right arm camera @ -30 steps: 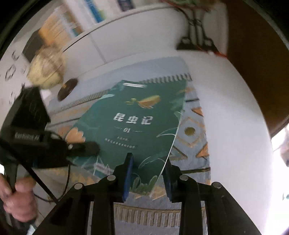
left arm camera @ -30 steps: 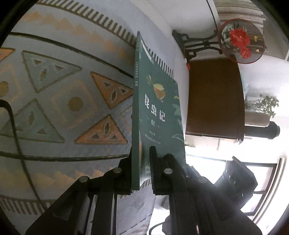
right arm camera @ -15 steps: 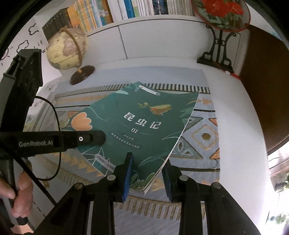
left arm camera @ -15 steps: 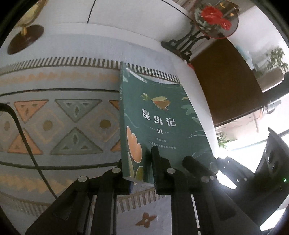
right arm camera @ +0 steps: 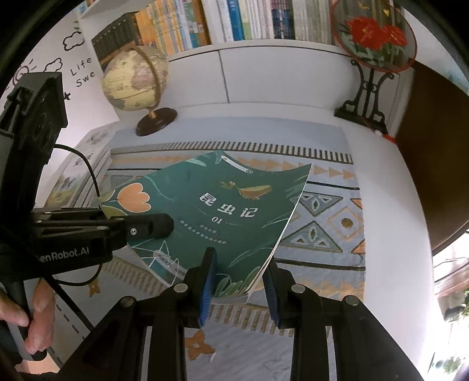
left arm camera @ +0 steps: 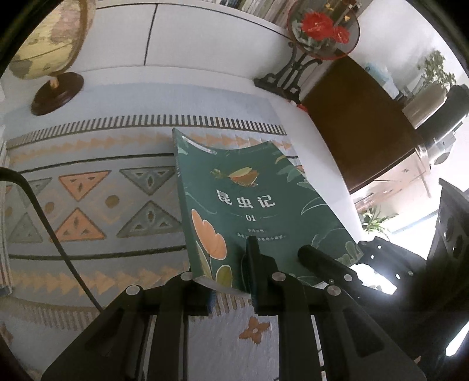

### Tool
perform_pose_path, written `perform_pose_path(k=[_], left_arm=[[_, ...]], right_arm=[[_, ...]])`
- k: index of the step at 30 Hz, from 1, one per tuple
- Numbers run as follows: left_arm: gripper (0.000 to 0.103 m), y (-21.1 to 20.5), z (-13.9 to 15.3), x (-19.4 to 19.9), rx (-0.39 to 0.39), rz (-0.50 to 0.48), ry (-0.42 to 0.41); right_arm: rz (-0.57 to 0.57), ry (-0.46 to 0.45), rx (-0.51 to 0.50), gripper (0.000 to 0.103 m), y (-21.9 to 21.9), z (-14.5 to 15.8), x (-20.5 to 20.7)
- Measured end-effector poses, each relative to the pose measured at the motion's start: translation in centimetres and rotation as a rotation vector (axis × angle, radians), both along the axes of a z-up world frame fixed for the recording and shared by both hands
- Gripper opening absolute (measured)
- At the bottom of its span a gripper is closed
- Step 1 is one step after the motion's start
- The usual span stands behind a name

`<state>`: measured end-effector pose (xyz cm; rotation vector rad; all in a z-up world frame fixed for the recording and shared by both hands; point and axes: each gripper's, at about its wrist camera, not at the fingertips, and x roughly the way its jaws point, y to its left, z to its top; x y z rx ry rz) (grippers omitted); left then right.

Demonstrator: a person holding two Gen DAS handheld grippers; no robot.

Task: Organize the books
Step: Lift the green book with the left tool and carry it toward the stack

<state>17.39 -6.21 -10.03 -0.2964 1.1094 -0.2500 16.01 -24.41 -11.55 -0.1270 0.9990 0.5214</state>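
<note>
**Item held:** book point(left arm camera: 249, 205), green cover, white title, marked 01. One. It hangs over the patterned mat point(left arm camera: 88, 205), gripped at its near edge, cover bowed. It does not appear to rest on the mat, though its far edge cannot be checked.

**Left gripper** point(left arm camera: 228, 272): closed on the book's near corner on the spine side, at 6 o'clock in its own view. One finger lies on the cover and the other under it.

**Right gripper** point(right arm camera: 239, 278): closed on the opposite near corner, at 6 o'clock in its own view, with blue pads point(right arm camera: 208, 275) either side of the page edge.

**Change noted:** a second ago the left view met the book nearly edge-on, spine toward the lens. Now the cover faces up and the title reads plainly. Both views have also tipped up, bringing the back wall and shelf into sight. Judgement: the book is off the mat and level, ready to be carried. Its likely destination is the stack at 9 o'clock or the shelf at 12 o'clock, but which cannot be told.

**Count of other things, right view:**
- Stack of books point(right arm camera: 82, 175), one, at 9 o'clock; number of volumes unclear.
- Row of shelved books point(right arm camera: 234, 20), one, at 12 o'clock; too many to count.
- Globe point(right arm camera: 134, 79), one, at 11 o'clock.
- Round flower ornament point(right arm camera: 372, 38) on a black stand, one, at 1 o'clock.
- Mat, one.
- Hand point(right arm camera: 32, 316), one visible, at 8 o'clock, on the left gripper's handle.
- Grippers, two.
</note>
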Motion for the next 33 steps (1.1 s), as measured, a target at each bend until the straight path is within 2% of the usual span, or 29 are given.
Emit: perform_pose_path(k=[10,17,26,33], left_arm=[[0.015,2.8,2.5,-2.2,0.006,0.015,-0.049],[0.015,6.8,5.5,-4.2,0.010,0.027,-0.105],[0.015,15.6,9.5,-7.1,-0.002,0.136,-0.220],[0.016,23.9,11.3,-9.4,0.009,0.244,-0.293]], right_arm=[[0.026,-0.025,0.039,0.030,2.3,1.8,-1.8],[0.029,-0.066,0.065,0.030,5.7,4.3,-3.2],[0.073,-0.164,0.105,0.030,14.5,8.8,-4.4],[0.192,-0.240,0.115,0.030,24.2,11.1,-4.5]])
